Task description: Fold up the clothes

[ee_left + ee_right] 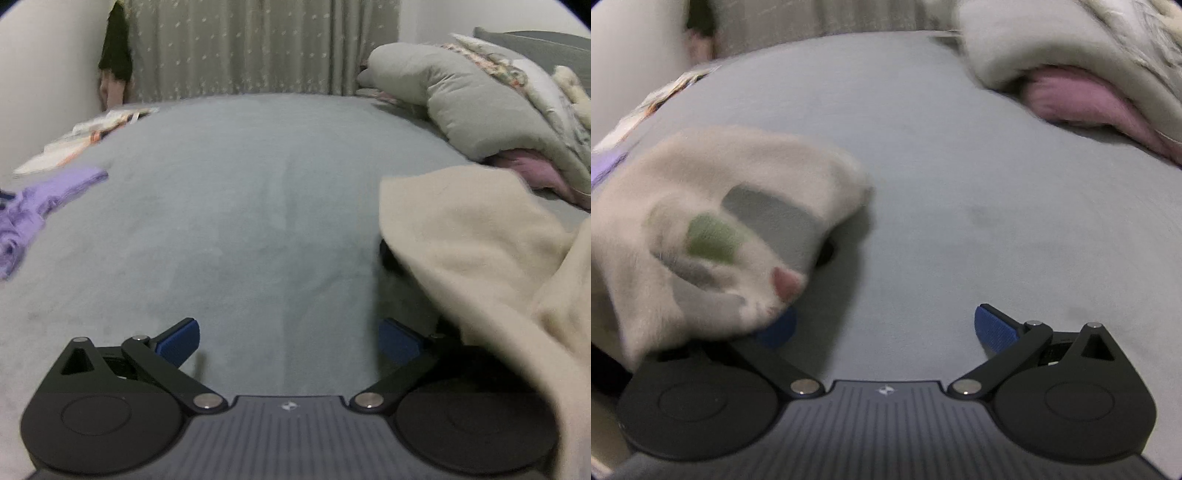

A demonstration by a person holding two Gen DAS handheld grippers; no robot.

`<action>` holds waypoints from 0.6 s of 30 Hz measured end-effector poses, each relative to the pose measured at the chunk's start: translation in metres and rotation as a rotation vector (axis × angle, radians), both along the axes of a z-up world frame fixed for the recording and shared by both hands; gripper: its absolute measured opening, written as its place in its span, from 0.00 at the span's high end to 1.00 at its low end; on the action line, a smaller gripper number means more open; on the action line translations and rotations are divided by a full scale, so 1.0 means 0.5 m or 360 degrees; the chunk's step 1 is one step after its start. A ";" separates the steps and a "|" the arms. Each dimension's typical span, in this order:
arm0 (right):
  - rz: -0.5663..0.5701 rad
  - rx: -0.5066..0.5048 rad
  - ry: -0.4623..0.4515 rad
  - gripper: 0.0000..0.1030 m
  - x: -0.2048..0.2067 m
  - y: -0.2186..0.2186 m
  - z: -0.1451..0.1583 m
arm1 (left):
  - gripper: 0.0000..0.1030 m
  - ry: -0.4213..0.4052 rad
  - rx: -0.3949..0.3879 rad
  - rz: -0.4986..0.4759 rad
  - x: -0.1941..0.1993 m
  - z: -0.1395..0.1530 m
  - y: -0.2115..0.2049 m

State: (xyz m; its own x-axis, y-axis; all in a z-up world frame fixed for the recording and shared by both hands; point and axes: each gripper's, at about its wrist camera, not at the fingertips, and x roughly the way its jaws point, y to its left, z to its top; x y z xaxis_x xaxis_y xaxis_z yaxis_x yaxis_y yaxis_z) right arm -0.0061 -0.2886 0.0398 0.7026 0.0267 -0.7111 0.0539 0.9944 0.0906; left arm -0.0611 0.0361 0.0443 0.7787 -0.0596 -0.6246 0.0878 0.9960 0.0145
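Two fisheye wrist views over a wide grey-blue bed [258, 206], the largest surface in the scene, backed by a pale patterned curtain [258, 48]. On the right side of the bed lies a heaped grey-green quilt with a floral lining [461, 99], a pink cloth [1082, 99] tucked beneath it. The task's thing, a cream fleecy garment [472, 236], hangs between the two tools and just above the bed; in the right wrist view its blurred lower part [713, 229] shows green, grey and pink patches and drapes over the inner finger. A crumpled lilac garment [33, 210] and some flat white-and-orange printed items [85, 136] lie at the bed's left edge, well apart from the work area. The left hand-held gripper [290, 339] stands wide with nothing between its blue pads [179, 341]; the cream cloth covers its right arm but is not pinched. The right hand-held gripper [886, 328] is likewise spread wide, empty between its pads [995, 330]. Judged step: laying the garment out for folding. To do it well, each tool should pinch a single layer at an outer corner or hem, lift until the cloth hangs free, then spread it flat on the bare centre of the bed, away from the quilt. Blur suggests motion; slowing would aid a clean pinch.
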 end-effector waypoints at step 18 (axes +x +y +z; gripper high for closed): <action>0.0486 -0.0233 -0.0299 0.01 -0.088 0.108 0.060 | 0.00 0.0184 0.0057 -0.0292 -0.034 0.007 -0.035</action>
